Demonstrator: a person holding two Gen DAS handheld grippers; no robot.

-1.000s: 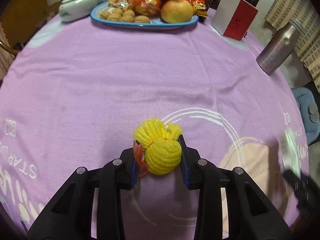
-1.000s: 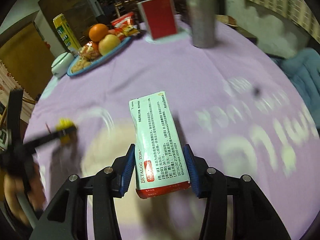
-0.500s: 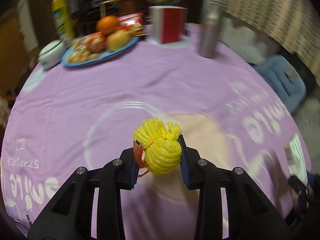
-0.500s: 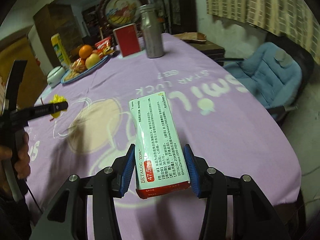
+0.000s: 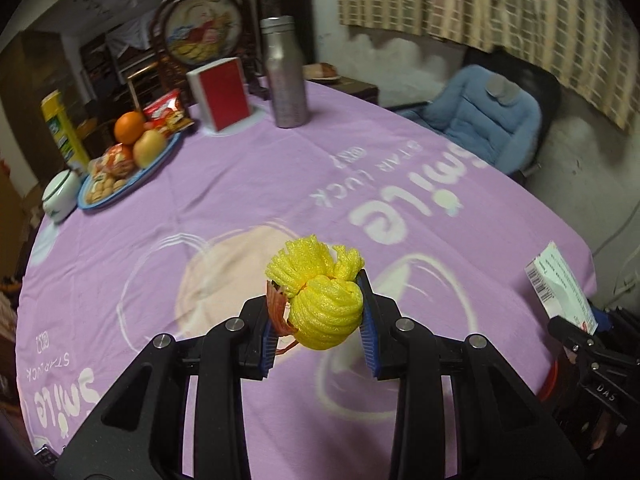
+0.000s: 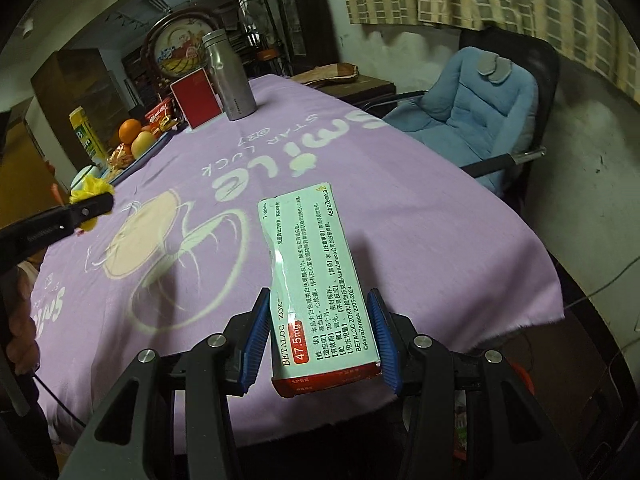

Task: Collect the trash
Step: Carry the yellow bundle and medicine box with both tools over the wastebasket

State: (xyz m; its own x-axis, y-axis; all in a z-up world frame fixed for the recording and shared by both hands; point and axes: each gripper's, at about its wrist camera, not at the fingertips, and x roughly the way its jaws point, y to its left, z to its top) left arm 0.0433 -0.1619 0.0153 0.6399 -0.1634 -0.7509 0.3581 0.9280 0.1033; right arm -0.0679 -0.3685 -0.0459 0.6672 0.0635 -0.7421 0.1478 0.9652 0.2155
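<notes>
My left gripper is shut on a crumpled yellow foam fruit net with an orange strip at its left side, held above the purple tablecloth. My right gripper is shut on a pale green medicine box with a red end, held over the table's near right edge. In the left wrist view the medicine box shows at the far right. In the right wrist view the foam net and one finger of the left gripper show at the far left.
A blue plate of fruit and snacks, a white lidded bowl, a red and white box and a steel bottle stand at the table's far side. A blue padded chair is on the right. Something red lies low beside the table edge.
Both grippers have swung to the right across the table toward its right edge, each keeping its grip. The chair and wall have come into view.
</notes>
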